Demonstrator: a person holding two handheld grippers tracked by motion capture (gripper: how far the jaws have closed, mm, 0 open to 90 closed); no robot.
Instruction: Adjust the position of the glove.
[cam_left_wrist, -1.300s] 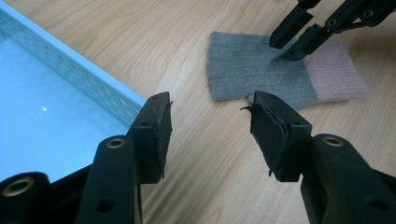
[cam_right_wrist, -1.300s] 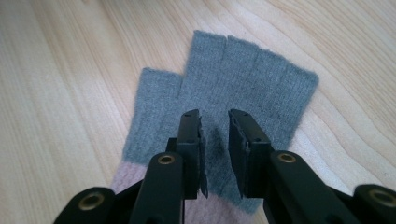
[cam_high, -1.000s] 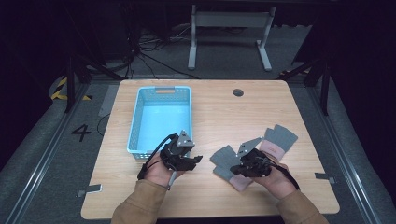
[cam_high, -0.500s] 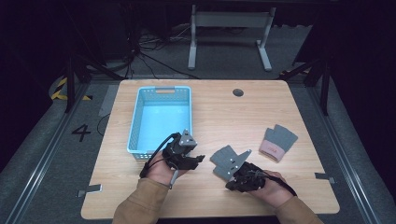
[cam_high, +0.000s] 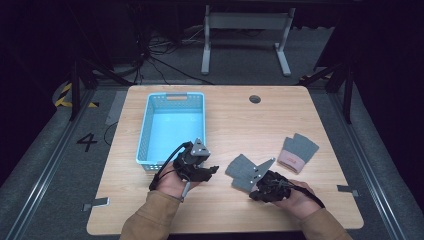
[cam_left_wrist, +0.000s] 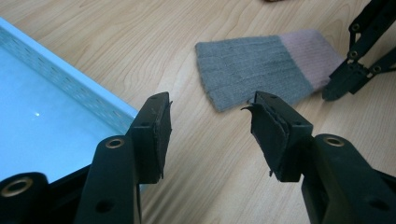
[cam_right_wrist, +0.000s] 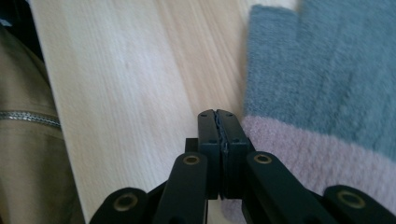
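A ribbed knit glove (cam_high: 243, 171), grey with a soft pink cuff, lies flat on the pale wood-grain counter (cam_high: 235, 120) between the two hands. The right hand-held gripper (cam_high: 256, 192) is clenched, jaws pressed together at the cuff's edge; whether fabric is pinched I cannot tell. The left hand-held gripper (cam_high: 212, 170) hangs released beside a perforated blue plastic basket (cam_high: 145, 135). A second glove (cam_high: 297, 152) lies apart.

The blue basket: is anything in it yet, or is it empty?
Empty. The high view shows the blue basket's bare floor; both grey gloves, one by the right gripper and one farther right, lie on the table.
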